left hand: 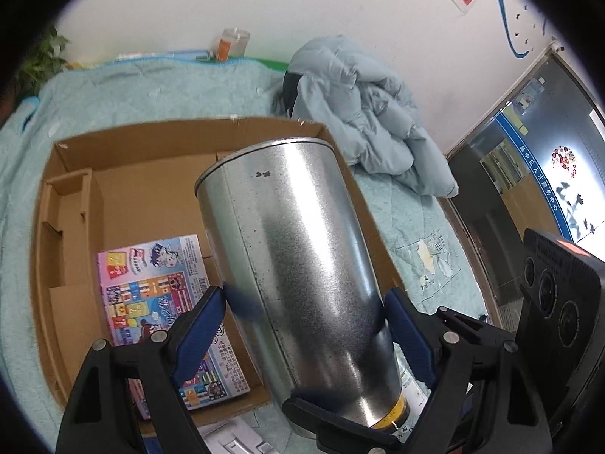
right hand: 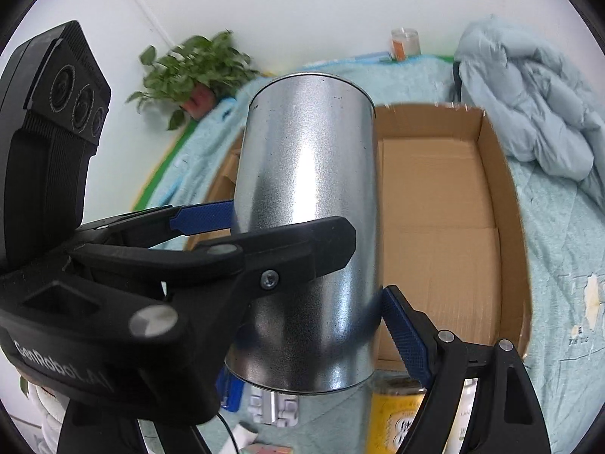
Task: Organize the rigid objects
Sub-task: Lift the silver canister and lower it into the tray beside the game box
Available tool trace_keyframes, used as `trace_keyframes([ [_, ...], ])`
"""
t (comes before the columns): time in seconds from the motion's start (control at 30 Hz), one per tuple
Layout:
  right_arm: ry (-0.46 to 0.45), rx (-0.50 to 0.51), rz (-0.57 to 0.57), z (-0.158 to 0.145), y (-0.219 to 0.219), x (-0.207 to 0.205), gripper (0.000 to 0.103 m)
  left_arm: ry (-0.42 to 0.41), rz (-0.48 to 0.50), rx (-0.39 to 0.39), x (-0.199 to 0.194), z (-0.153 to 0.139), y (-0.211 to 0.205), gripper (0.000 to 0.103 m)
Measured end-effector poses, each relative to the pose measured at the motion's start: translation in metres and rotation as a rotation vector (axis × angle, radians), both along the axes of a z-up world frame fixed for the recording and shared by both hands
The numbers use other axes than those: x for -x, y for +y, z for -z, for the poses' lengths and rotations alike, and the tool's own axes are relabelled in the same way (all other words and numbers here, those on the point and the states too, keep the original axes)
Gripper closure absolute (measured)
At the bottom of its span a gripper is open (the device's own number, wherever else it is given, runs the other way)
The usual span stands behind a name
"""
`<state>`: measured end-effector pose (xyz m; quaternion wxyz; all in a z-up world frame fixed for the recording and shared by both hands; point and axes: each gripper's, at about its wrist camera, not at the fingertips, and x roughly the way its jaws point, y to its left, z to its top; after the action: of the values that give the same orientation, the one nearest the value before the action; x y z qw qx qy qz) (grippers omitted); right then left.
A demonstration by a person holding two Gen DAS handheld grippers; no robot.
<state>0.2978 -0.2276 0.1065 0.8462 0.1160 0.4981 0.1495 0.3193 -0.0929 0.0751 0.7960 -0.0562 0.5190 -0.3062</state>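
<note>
Your left gripper (left hand: 306, 310) and right gripper (right hand: 298, 265) both clamp a silver metal can (left hand: 295, 249), held tilted above the near edge of a cardboard box (left hand: 72, 189). A colourful printed box (left hand: 159, 295) lies inside, left of the can.

The metal can (right hand: 306, 227) fills the middle of both views and blocks the way forward. In the cardboard box (right hand: 503, 196), bare floor lies open at 2 o'clock of the can. At 9 o'clock, the colourful packet (left hand: 159, 302) and cardboard dividers (left hand: 68, 223) take the room.

Quilted bed (left hand: 132, 87), cardboard box (left hand: 143, 143), jacket (left hand: 363, 113)
</note>
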Motion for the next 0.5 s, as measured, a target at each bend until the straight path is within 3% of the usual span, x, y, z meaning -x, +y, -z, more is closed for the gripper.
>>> trace_keyframes([
  [0.37,0.157,-0.023,0.002,0.100,-0.008,-0.038,0.021,0.158,0.029,-0.031,-0.034,0.088,-0.009,0.017],
  [0.5,0.214,-0.035,0.013,0.122,-0.006,-0.046,0.021,0.199,0.046,-0.038,-0.037,0.109,-0.011,0.017],
])
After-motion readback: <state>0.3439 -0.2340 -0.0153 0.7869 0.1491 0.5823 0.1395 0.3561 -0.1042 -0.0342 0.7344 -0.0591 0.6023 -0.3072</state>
